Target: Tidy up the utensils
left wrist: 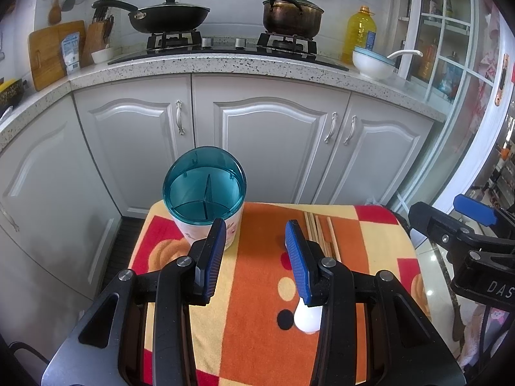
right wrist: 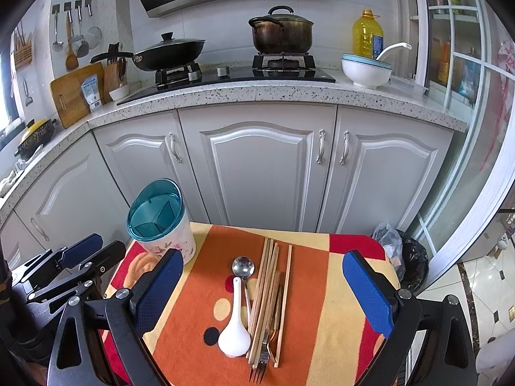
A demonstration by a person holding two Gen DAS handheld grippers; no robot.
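Note:
A white utensil holder with a teal divided rim (left wrist: pixel 204 189) stands at the far left of a small cloth-covered table (left wrist: pixel 264 289); it also shows in the right wrist view (right wrist: pixel 161 225). A white ceramic spoon (right wrist: pixel 234 331), a metal spoon (right wrist: pixel 243 265), several wooden chopsticks (right wrist: pixel 267 292) and a fork (right wrist: pixel 259 366) lie together mid-table. My left gripper (left wrist: pixel 254 234) is open and empty, just right of the holder, its right finger over the white spoon (left wrist: pixel 307 318). My right gripper (right wrist: pixel 260 276) is wide open and empty above the utensils.
White cabinets and a speckled counter (right wrist: pixel 257 91) stand behind the table, with a wok (right wrist: pixel 170 53), a pot (right wrist: pixel 281 33), an oil bottle (right wrist: pixel 367 35) and a white bowl (right wrist: pixel 365 70). A black rubbish bag (right wrist: pixel 408 263) sits right of the table.

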